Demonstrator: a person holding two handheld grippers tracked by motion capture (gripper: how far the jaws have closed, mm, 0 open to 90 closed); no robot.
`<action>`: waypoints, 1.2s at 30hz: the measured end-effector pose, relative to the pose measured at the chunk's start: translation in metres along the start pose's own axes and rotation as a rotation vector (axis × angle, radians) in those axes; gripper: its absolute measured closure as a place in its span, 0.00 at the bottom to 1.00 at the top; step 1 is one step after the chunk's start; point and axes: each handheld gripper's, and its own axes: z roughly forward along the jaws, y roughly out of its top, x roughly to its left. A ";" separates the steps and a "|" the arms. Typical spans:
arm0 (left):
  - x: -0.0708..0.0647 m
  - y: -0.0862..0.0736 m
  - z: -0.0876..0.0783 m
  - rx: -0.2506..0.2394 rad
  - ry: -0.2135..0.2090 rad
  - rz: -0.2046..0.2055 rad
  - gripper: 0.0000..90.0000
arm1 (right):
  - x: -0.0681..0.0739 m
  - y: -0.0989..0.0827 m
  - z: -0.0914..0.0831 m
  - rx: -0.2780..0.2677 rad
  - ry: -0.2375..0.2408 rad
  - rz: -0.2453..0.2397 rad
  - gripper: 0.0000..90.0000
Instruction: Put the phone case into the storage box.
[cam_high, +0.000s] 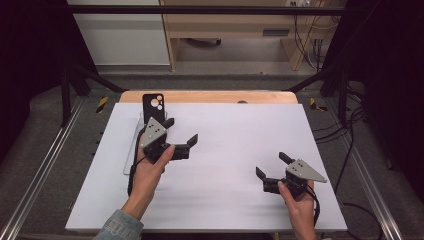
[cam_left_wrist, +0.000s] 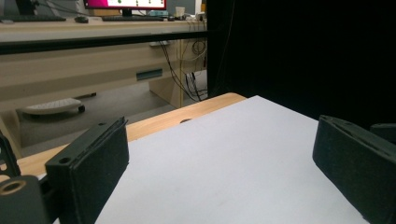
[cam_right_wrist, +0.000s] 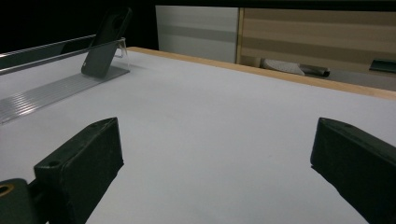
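Holding two grippers over the white table (cam_high: 225, 200), you kept both wide apart and empty: the left gripper (cam_high: 182, 133) and the right gripper (cam_high: 273, 164). One black phone case (cam_high: 153, 106) leaned on one clear stand (cam_high: 131, 150), just beyond the left gripper.

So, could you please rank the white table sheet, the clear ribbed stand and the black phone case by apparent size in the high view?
1. White table sheet
2. Clear ribbed stand, partly hidden behind the left gripper
3. Black phone case
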 end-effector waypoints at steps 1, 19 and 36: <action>-0.001 0.000 -0.001 -0.004 -0.001 0.003 0.03 | 0.000 0.000 0.000 -0.001 0.001 0.001 0.03; -0.012 -0.004 -0.028 -0.034 0.010 -0.001 0.03 | 0.001 -0.002 0.001 0.005 -0.005 -0.012 0.04; -0.009 -0.005 -0.053 -0.033 0.017 0.016 0.03 | 0.002 -0.002 0.001 -0.005 -0.027 -0.013 0.04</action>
